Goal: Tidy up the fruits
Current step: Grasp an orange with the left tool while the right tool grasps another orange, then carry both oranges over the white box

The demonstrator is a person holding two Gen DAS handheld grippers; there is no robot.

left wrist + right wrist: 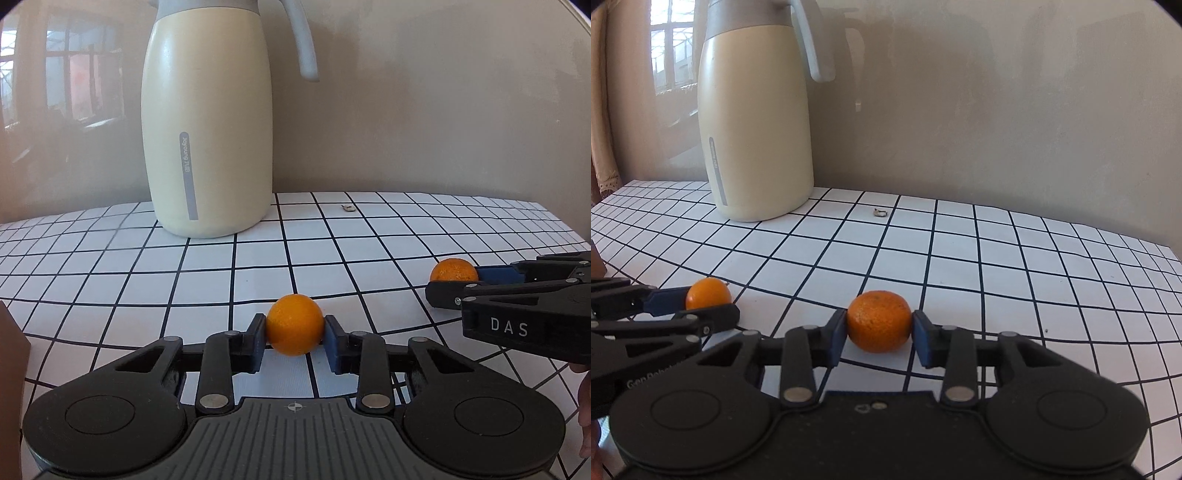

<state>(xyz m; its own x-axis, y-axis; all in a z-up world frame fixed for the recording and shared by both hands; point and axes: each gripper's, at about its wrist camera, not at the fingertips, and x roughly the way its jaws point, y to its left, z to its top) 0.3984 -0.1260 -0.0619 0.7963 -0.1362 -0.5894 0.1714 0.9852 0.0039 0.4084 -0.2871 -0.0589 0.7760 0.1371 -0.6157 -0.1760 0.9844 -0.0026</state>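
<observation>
- Grasping is the step in hand: each gripper has an orange between its pads, and both fruits sit on the checked cloth [258,266].
- Left gripper [295,330]: its jaws pinch the smooth orange [294,324], a pad touching each side; the fruit looks to be resting on the cloth, not lifted.
- Right gripper [879,326]: its jaws pinch the dimpled orange [879,320] the same way, pads tight on both flanks.
- The two fruits lie near each other, side by side at the front of the cloth (each wrist view shows the other gripper closed round its own fruit at the frame edge).
- A cream jug [207,129] stands at the back by the wall, well apart from both oranges; a small scrap [880,212] lies on the cloth beyond them.
- No bowl or tray shows in either view, so where the fruit belongs cannot be told.
- Next move, as I judge it: lift both straight up with the squeeze held steady, since round fruit can roll out of flat pads, then carry them to wherever they go.
</observation>
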